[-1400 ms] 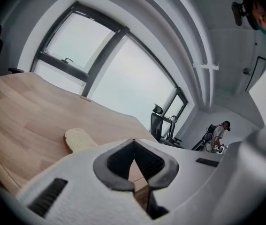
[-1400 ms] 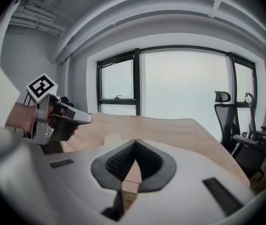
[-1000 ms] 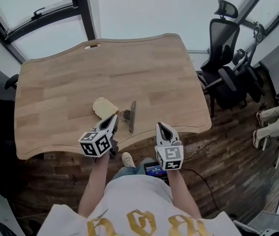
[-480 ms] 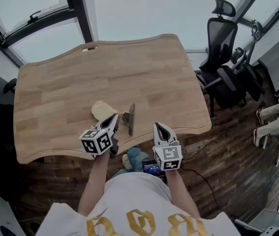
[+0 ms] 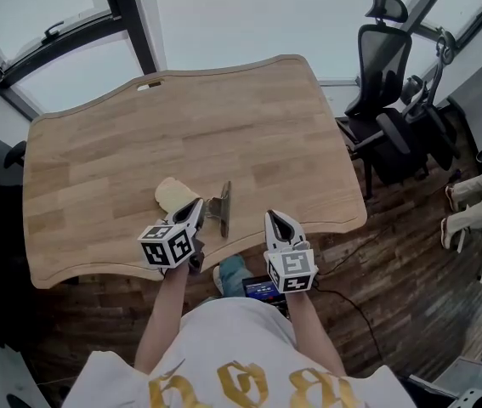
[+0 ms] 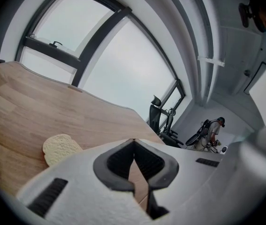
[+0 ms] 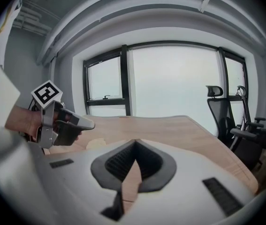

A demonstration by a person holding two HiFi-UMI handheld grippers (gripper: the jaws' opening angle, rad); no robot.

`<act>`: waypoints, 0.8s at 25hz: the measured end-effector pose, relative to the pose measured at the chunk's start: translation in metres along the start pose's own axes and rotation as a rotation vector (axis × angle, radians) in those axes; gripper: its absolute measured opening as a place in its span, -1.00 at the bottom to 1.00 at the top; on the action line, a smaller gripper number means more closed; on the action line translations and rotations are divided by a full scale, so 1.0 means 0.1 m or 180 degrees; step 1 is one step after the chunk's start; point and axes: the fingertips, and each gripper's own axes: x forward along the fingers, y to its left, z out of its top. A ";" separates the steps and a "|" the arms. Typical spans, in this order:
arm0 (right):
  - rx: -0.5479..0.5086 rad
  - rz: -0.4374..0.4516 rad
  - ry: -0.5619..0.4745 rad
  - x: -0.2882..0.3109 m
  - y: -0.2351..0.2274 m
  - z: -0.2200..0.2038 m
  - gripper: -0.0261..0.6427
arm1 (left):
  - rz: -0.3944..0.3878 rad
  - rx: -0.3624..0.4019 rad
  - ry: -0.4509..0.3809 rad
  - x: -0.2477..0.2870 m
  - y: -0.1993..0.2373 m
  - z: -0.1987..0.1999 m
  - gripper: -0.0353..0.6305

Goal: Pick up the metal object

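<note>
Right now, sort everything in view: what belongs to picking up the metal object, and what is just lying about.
For the job:
- metal object, on the table
- left gripper, shut, empty
- right gripper, shut, empty

Lying about:
- bread slice, beside the metal object
- chair, off the table

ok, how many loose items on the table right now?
2: a bread slice near the table's front edge, and the metal object just right of it. Nothing seems hidden.
</note>
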 end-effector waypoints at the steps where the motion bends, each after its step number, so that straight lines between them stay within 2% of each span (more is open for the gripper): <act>1: 0.0002 -0.0002 0.0014 0.01 -0.01 -0.01 -0.89 | 0.0013 0.0004 0.0018 0.02 0.01 -0.01 -0.83; 9: 0.0023 -0.0017 0.0121 0.11 -0.06 -0.15 -0.89 | 0.0131 0.0096 0.0285 0.17 0.16 -0.19 -0.83; 15: 0.0123 -0.0085 0.0224 0.19 -0.17 -0.27 -0.89 | 0.0135 0.0048 0.0412 0.27 0.22 -0.29 -0.83; 20: 0.0154 -0.0016 0.0298 0.29 -0.14 -0.33 -0.89 | 0.0145 -0.0052 0.0530 0.34 0.31 -0.39 -0.83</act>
